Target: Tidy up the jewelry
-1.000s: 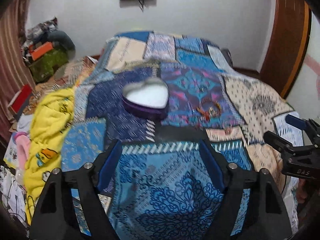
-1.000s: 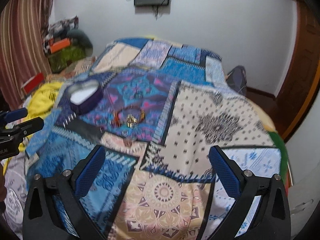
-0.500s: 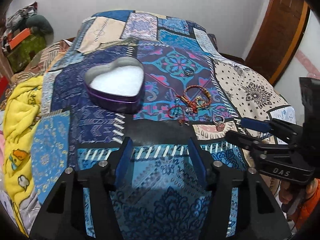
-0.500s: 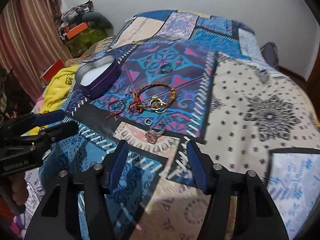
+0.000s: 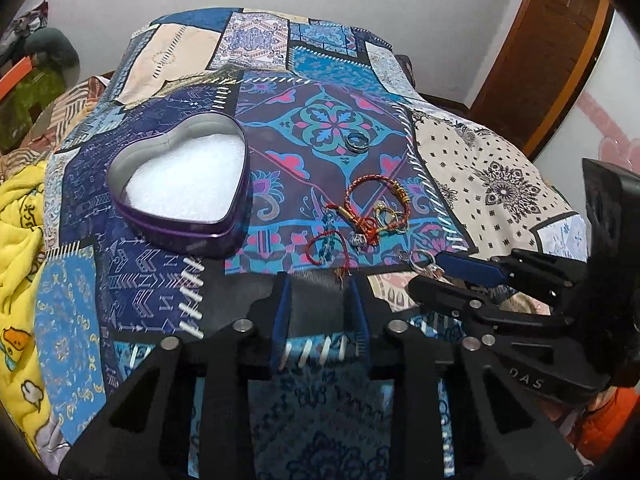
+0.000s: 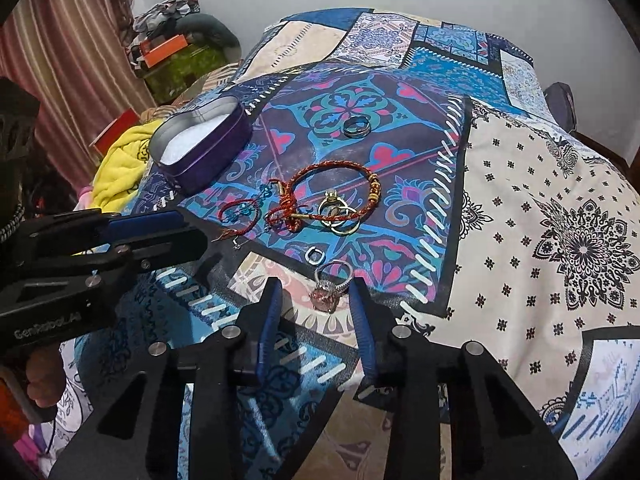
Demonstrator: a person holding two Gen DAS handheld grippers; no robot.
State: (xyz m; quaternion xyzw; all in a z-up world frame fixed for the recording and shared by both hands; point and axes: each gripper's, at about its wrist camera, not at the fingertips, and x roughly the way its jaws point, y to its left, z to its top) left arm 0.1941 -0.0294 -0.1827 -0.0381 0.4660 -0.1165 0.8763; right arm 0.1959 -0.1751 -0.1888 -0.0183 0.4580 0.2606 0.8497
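An open purple heart-shaped tin [image 5: 182, 184] with white lining sits on the patchwork bedspread; it also shows in the right wrist view [image 6: 202, 142]. Loose jewelry lies to its right: a dark ring [image 6: 356, 126], a red cord bracelet [image 6: 332, 188], gold rings [image 6: 338, 212], a small red loop with blue beads [image 6: 240, 212], a small silver link [image 6: 314, 255] and a ring with a pink stone [image 6: 330, 288]. My right gripper [image 6: 316, 292] is open, its fingers on either side of the pink-stone ring. My left gripper [image 5: 318, 284] is open and empty, just short of the red loop [image 5: 326, 246].
The bedspread [image 5: 320, 132] covers the whole bed. A yellow blanket [image 5: 20, 240] lies at the left edge. Clutter and a striped curtain [image 6: 60, 60] stand at the far left. A wooden door [image 5: 548, 52] is at the right. Each gripper shows in the other's view.
Both grippers have moved forward and down toward the jewelry, and their jaws have narrowed. The right gripper now straddles the pink-stone ring.
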